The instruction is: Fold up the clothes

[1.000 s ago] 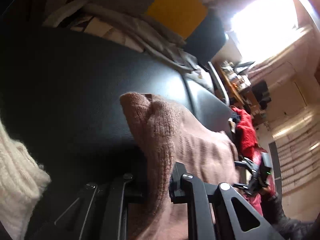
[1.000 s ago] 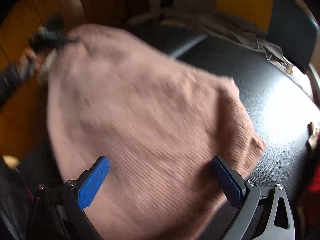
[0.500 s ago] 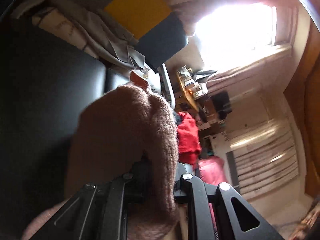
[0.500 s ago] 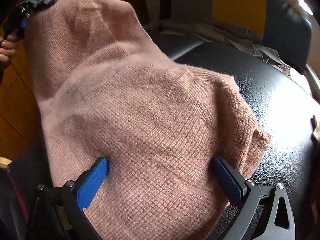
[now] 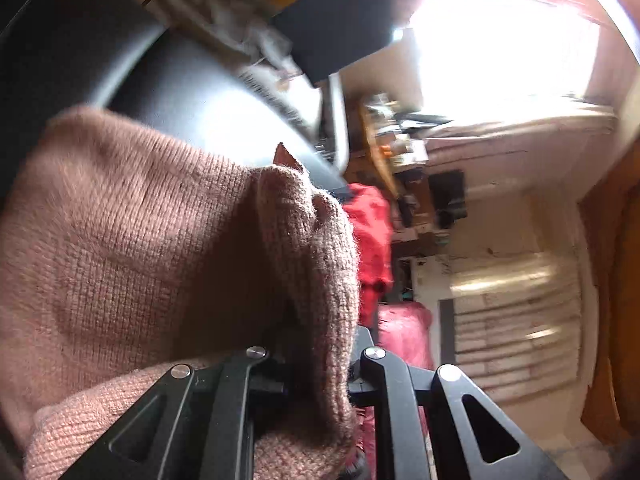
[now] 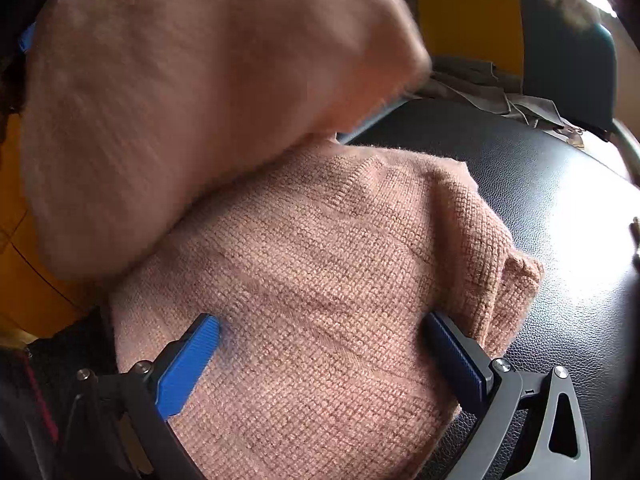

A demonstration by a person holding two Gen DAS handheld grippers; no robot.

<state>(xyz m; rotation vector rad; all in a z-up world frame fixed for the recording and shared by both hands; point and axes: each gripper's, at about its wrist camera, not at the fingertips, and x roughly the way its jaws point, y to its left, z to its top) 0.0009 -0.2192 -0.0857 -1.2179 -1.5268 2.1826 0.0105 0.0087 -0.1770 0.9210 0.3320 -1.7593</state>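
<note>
Left wrist view: pink knit sweater point(image 5: 120, 248) fills the left half, bunched over the black padded seat point(image 5: 188, 96). Left tool point(image 5: 316, 360) is clamped on a folded ridge of the knit, which stands up between its two black arms and hides the fingertips. Beyond the ridge, a red cloth point(image 5: 370, 224) hangs at mid-frame; past it, a cluttered shelf point(image 5: 394, 136), blurred, and a bright window point(image 5: 500, 48) at upper right. Right wrist view: at far left, a blurred lifted flap of the sweater point(image 6: 192, 92) arches over the rest; a blue pad of the other tool shows at its left edge. Lower part of the sweater lies on the seat point(image 6: 560, 208), knit in focus, a folded corner at its right side touching the leather. Right tool point(image 6: 320, 332) has its fingers point(image 6: 188, 364) wide apart, blue pads resting against the knit on either side, gripping nothing. Behind, crumpled grey cloth point(image 6: 492, 92) lies along the seat's back edge under a yellow panel point(image 6: 472, 20).
</note>
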